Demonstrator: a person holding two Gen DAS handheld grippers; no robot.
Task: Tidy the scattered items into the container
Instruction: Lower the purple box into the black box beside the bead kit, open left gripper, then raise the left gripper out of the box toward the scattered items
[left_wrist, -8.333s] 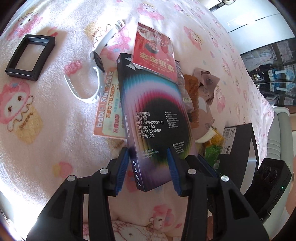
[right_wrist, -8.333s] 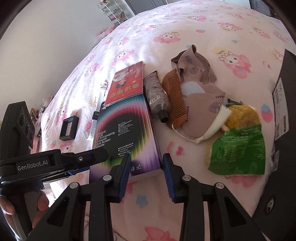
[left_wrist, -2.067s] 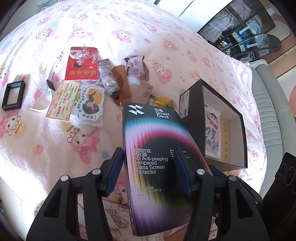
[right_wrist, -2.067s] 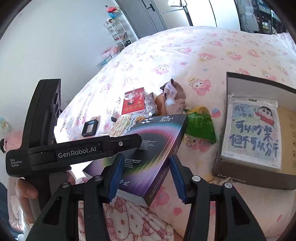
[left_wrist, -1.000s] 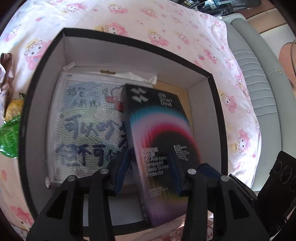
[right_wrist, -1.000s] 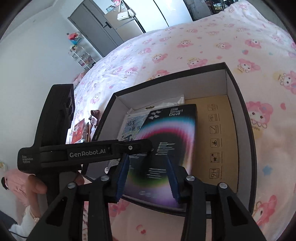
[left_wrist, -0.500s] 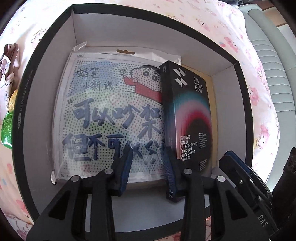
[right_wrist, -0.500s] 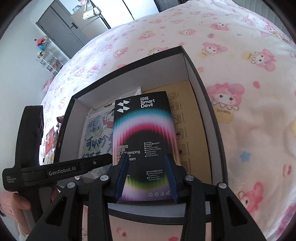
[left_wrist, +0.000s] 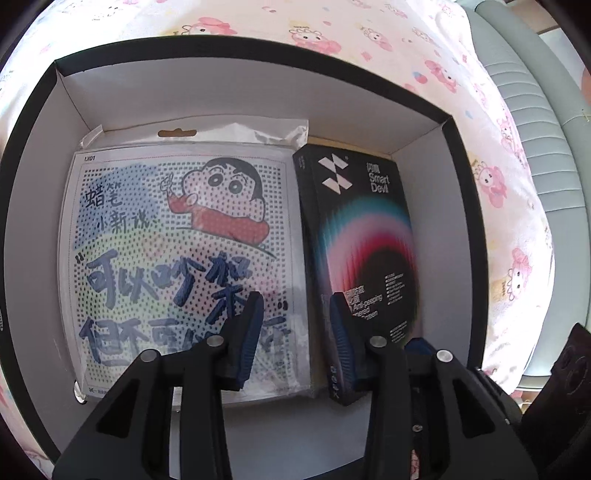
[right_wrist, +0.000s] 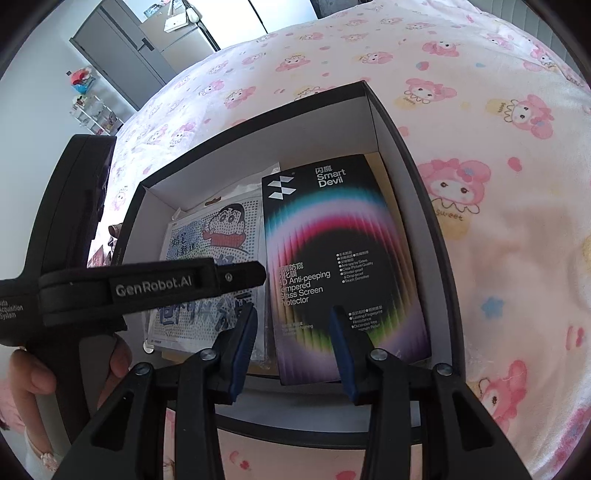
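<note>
Since a couple of seconds ago, when the screen protector box (left_wrist: 364, 236) hung above the bedspread pinched in the left gripper (left_wrist: 295, 339), it has come to lie flat inside the black container (left_wrist: 369, 70), along its right-hand wall and just beside the cartoon-printed packet (left_wrist: 184, 258) already on the floor of the container. That gripper's jaws have just been opening and now stand apart with nothing pressed between them; in the left wrist view its right finger overlaps the box's near left edge, while its left finger hangs over the packet. The right gripper (right_wrist: 293, 347) hovers over the box's near end, jaws parted and not clamping it as far as its own view shows. A person's hand (right_wrist: 33, 373) holds the left gripper's handle at the lower left of the right wrist view. The container sits on a bed covered with a pale pink blanket (right_wrist: 480, 184) printed with pink cartoon rabbits. Behind the bed stand grey wardrobe doors (right_wrist: 125, 40) and a small shelf of bottles (right_wrist: 92, 107) against a white wall, and a grey-green padded headboard (left_wrist: 528, 122) runs along the blanket's right side in the left wrist view.
</note>
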